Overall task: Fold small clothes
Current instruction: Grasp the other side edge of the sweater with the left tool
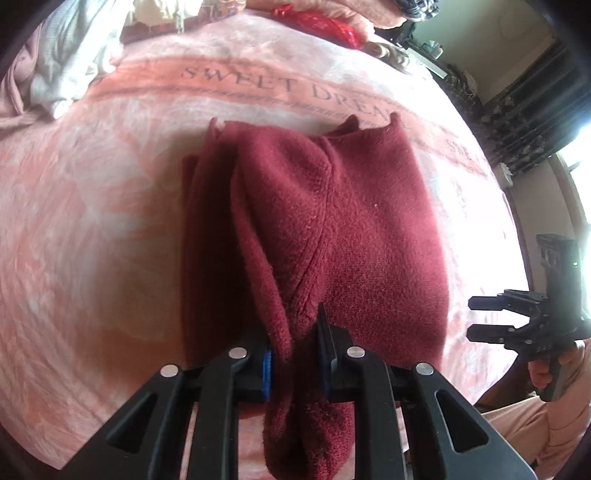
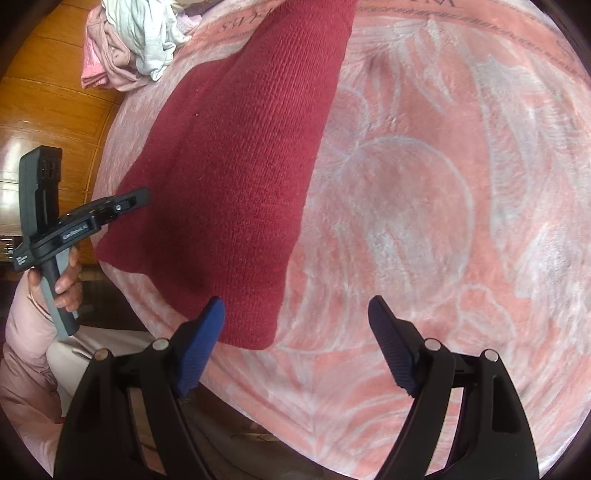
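Observation:
A dark red fleece garment [image 1: 369, 221] lies on the pink blanket [image 1: 92, 221], its near edge gathered up and lifted. My left gripper [image 1: 295, 354] is shut on that bunched edge, and cloth hangs down between the fingers. In the right wrist view the same garment [image 2: 240, 166] stretches from the top centre down to the lower left, with the left gripper [image 2: 142, 195] at its left edge, held by a hand. My right gripper [image 2: 295, 301] stands open just above the blanket [image 2: 443, 184] at the garment's near corner, holding nothing. It also shows at the right edge as the right gripper [image 1: 480, 317].
A pile of pale grey and pink clothes [image 1: 66, 55] lies at the far left of the bed, seen again as the pile [image 2: 140, 37]. A bright red item [image 1: 317, 22] sits at the far edge. A wooden floor [image 2: 48, 110] lies beyond the bed's left side.

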A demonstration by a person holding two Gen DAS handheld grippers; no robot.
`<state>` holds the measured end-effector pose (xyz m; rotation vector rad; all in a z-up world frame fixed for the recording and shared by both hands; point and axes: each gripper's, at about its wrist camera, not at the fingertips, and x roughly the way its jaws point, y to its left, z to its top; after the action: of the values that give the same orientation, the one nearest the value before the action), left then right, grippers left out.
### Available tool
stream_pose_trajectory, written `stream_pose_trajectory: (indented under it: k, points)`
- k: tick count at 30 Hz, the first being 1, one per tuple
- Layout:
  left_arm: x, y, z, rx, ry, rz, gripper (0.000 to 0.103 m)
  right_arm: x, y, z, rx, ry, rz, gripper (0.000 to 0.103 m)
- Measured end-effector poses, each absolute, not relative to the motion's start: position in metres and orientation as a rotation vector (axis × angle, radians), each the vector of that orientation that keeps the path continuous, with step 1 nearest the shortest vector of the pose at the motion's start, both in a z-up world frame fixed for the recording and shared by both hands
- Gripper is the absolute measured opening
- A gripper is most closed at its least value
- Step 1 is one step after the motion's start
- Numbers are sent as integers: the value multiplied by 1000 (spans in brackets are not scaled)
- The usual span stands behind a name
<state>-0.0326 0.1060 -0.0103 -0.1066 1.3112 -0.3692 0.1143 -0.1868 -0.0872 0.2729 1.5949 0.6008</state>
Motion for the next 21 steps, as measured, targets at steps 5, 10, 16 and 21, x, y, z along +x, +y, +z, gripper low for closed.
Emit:
stream_pose_trajectory:
  k: [5, 10, 16, 21]
  points:
    - [-31, 114, -35, -128, 1346, -415, 21, 113, -173, -99, 216, 1634, 585, 79]
    - [-17, 117, -28, -211, 1320, -443, 31, 119, -166, -99, 214, 1628, 573, 80]
    - [6, 133, -20, -290, 1274, -412, 39, 123, -167, -99, 202, 1624, 566, 80]
    - [39, 123, -21, -344, 1308, -420, 45, 129, -163, -96, 176, 1609, 569, 80]
